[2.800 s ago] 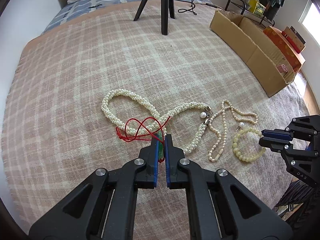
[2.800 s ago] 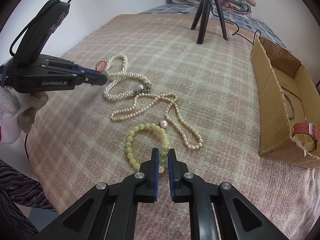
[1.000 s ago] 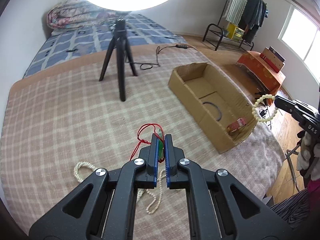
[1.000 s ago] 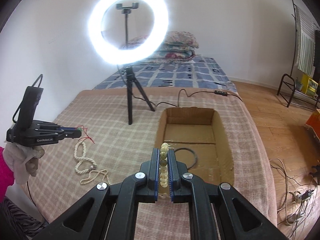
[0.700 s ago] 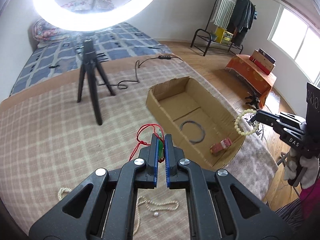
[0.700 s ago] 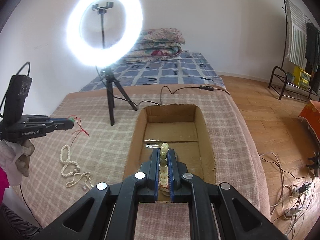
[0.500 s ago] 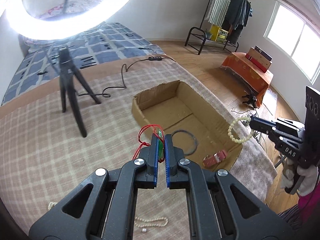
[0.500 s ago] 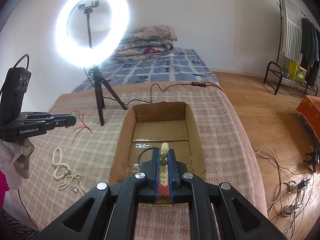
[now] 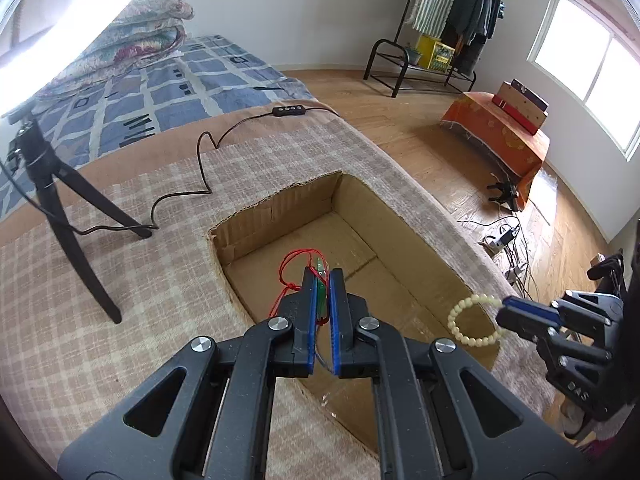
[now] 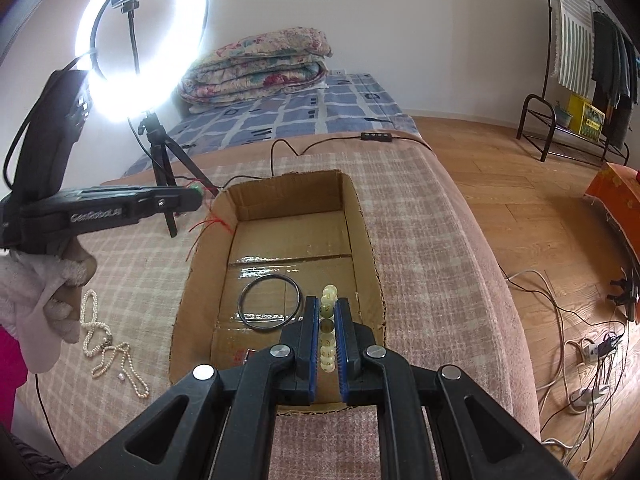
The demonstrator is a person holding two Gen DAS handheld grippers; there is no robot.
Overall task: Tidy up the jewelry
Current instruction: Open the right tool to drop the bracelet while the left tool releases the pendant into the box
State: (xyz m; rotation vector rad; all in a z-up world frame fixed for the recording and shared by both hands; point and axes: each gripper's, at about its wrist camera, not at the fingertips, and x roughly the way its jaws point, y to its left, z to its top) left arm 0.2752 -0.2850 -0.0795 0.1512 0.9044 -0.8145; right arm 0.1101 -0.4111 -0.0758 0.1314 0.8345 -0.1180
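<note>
Both grippers had moved from the pearl strands (image 10: 105,345) to above the cardboard box (image 10: 362,216). The left gripper (image 9: 321,280) was clamped on a green pendant (image 9: 320,285) with its red cord (image 9: 289,276); the right gripper (image 10: 327,326) pinched the pale bead bracelet (image 9: 474,319) over the box's near end, beside a dark bangle (image 10: 269,303).

A blown-out ring light (image 10: 144,40) and window (image 9: 592,76) daylight brighten the room; fisheye edges bend and darken, tape glare inside cardboard box (image 10: 280,260).
</note>
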